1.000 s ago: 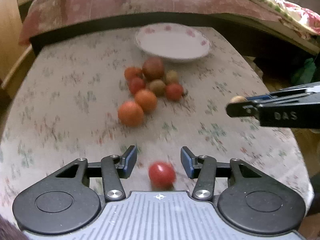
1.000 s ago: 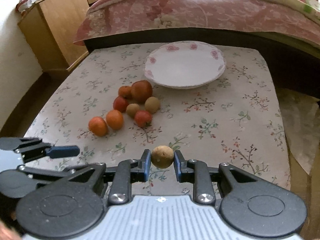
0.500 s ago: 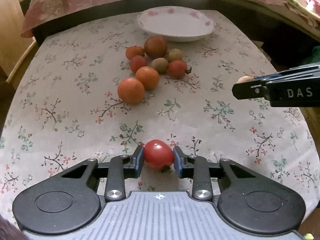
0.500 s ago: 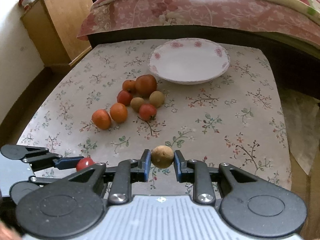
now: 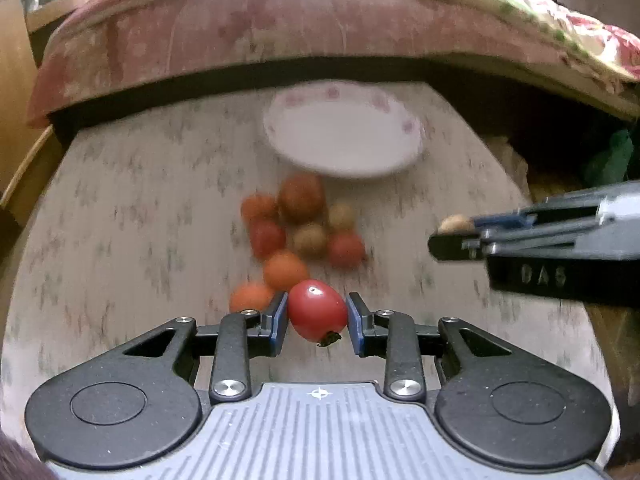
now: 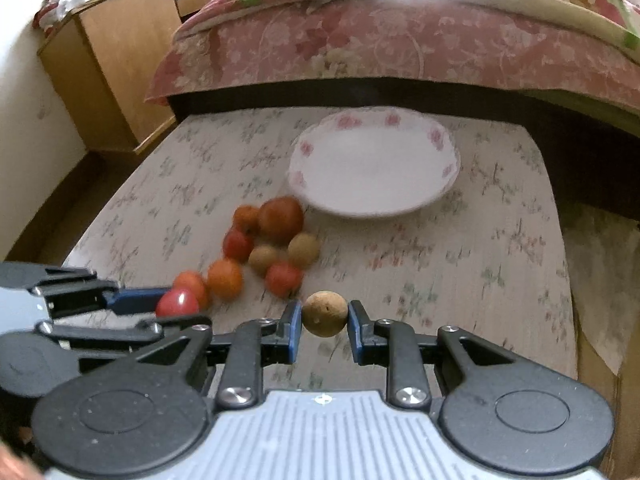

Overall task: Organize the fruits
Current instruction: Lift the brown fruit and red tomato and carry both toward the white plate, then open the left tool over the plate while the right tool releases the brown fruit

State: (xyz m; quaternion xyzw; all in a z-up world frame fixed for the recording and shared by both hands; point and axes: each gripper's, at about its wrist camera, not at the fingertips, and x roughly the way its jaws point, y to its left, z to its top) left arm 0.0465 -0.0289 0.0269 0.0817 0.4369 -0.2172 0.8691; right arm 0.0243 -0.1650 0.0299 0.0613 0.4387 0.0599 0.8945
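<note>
- Left gripper [image 5: 317,322] is clamping a red tomato [image 5: 317,315] between both pads, clear of the cloth.
- Right gripper [image 6: 324,320] is pinching a round tan fruit [image 6: 324,313], also lifted.
- Pile [image 6: 262,252] of 7 fruits is sitting at 11 o'clock from the right jaws, just short of the plate.
- Plate [image 6: 440,152] at 12 o'clock is holding nothing; judging the task as barely begun, 9 fruits outstanding.
- Floral tablecloth [image 6: 480,264] is covering the table; a bed [image 6: 400,40] and wooden cabinet [image 6: 120,64] are standing beyond.

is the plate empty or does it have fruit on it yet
Empty. The plate shows only bare white inside its pink-flowered rim in both views; the loose fruits lie on the tablecloth beside it.
</note>
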